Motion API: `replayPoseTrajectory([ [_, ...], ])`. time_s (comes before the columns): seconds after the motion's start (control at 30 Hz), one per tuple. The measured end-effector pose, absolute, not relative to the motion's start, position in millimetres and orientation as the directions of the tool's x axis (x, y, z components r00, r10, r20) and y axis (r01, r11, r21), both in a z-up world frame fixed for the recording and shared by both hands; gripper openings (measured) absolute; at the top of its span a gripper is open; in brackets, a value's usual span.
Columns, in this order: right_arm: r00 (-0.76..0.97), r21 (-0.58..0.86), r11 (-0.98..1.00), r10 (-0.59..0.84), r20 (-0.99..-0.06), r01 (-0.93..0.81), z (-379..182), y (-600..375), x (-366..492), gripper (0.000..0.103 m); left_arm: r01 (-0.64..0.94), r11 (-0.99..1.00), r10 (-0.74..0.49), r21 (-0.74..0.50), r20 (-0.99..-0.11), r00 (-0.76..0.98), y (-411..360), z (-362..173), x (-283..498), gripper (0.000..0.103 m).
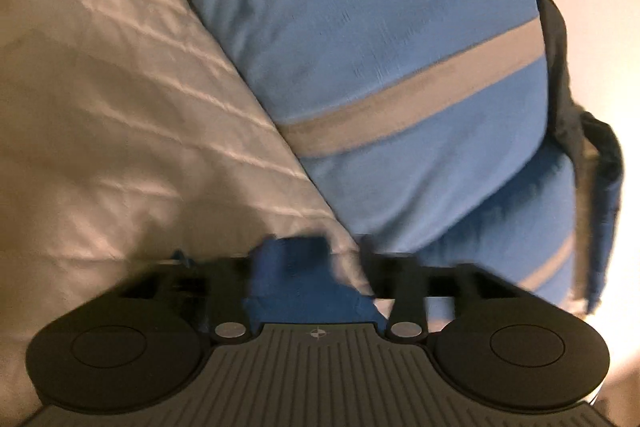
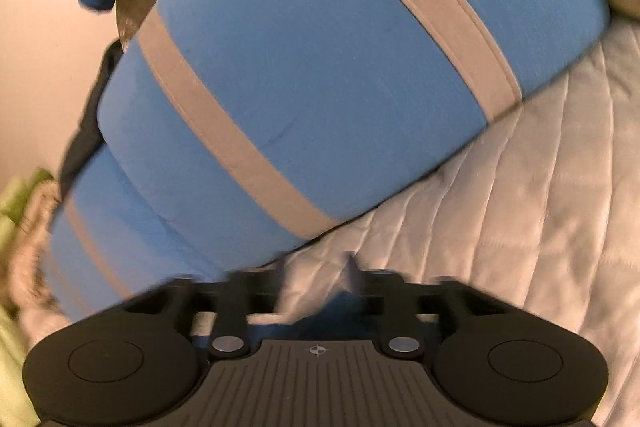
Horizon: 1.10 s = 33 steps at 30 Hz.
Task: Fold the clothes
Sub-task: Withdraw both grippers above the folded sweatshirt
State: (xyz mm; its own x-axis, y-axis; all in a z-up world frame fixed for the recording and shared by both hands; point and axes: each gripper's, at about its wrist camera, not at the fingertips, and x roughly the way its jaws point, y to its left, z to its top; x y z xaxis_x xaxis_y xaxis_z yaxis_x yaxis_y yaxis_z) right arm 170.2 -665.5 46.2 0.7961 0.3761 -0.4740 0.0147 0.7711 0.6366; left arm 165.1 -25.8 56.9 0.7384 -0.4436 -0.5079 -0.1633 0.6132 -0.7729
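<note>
Both pictures are looking blurry. The blue garment (image 1: 380, 39) with grey stripes is lying on the white quilt (image 1: 120, 115), just ahead of both grippers' wide, empty fingers (image 1: 404, 291).

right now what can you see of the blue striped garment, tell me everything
The blue striped garment is light blue, soft, knit-looking cloth crossed by grey bands. It lies folded over in layers on a pale quilted bedcover, with a rounded fold edge nearest the grippers. Darker navy cloth pokes out at its far side; whether that is a sleeve or a separate piece cannot be told. The bedcover touches it underneath. The picture is blurred, so finer detail is lost.
</note>
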Motion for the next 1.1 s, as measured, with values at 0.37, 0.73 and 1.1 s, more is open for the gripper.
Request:
replayPoseTrajectory([
  [0.37,0.767,0.224,0.972,0.199,-0.61,-0.074,69.5,-628.8,111.4,0.103,-0.013,0.915,-0.263,-0.403,-0.62,0.739,-59.9,98.6,95.0,0.071],
  [0.73,0.756,0.068,0.997,0.074,-0.65,-0.039,84.7,-608.6,41.0,0.103,0.011,0.984,-0.128,-0.176,-0.67,0.731,-85.8,123.7,-4.1,0.071],
  [1.1,0.783,-0.103,0.993,-0.019,-0.622,-0.058,93.3,-584.8,-8.4,0.103,0.046,0.986,-0.141,-0.158,-0.668,0.731,-97.7,131.1,-75.1,0.071],
])
